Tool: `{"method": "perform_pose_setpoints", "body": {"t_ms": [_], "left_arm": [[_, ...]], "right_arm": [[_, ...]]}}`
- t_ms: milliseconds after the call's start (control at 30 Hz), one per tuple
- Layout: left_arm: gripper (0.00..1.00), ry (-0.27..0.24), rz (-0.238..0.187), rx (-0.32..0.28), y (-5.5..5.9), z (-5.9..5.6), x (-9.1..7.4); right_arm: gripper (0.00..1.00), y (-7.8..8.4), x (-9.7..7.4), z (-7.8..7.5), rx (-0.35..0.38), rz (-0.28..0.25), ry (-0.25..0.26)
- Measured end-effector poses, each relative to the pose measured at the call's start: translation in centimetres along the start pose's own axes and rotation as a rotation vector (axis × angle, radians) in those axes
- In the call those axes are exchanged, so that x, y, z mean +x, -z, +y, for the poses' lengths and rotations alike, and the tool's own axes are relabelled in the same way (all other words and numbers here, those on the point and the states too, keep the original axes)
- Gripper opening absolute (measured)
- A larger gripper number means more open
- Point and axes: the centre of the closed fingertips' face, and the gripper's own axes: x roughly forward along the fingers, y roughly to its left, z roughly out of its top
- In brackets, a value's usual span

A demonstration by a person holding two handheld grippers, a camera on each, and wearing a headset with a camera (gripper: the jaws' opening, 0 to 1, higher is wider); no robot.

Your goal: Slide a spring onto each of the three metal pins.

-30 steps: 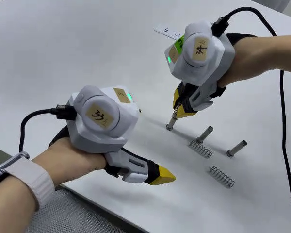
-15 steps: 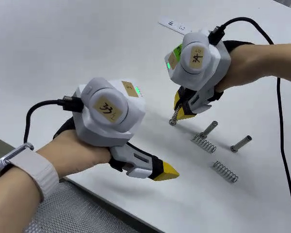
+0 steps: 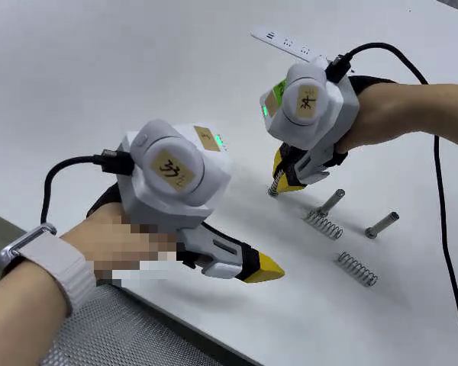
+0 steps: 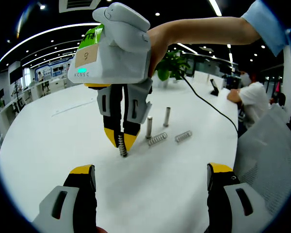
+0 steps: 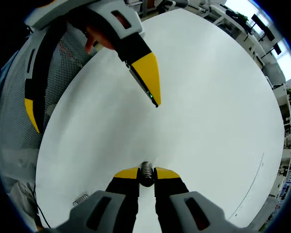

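Note:
My right gripper [image 3: 281, 183] is shut on a spring [image 3: 275, 184] that sits around an upright metal pin on the white table [image 3: 99, 84]; the spring [image 5: 146, 173] shows between its yellow tips. Right of it stand two more bare pins [image 3: 330, 202] [image 3: 382, 225]. One loose spring [image 3: 323, 226] lies at the base of the nearer pin, another [image 3: 356, 268] lies closer to me. My left gripper [image 3: 263, 268] hovers open near the table's front edge. In the left gripper view the right gripper [image 4: 121, 141] pinches the spring [image 4: 121, 144] over the pin.
A white power strip [image 3: 288, 44] lies at the back of the table. Black cables [image 3: 444, 191] trail from both grippers. A grey mesh surface [image 3: 114, 335] sits below the table's front edge.
The right gripper has lowered slightly over the first pin with the spring. The view has shifted a little; the left gripper holds about the same place.

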Motion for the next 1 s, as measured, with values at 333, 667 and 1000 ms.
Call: {"method": "perform_pose_setpoints", "body": {"t_ms": [333,667,1000], "left_arm": [[0.98,0.0,0.001,-0.004,0.1,0.1,0.1],[0.98,-0.006,-0.017,-0.029,-0.2,0.3,0.0],[0.98,-0.013,-0.027,-0.041,-0.2,0.4,0.1]], "right_arm": [[0.28,-0.2,0.0,0.0,0.001,-0.031,0.007],[0.72,0.4,-0.2,0.7,0.05,-0.08,0.029],[0.99,0.7,-1.0,0.9,0.134,-0.152,0.099]]}}
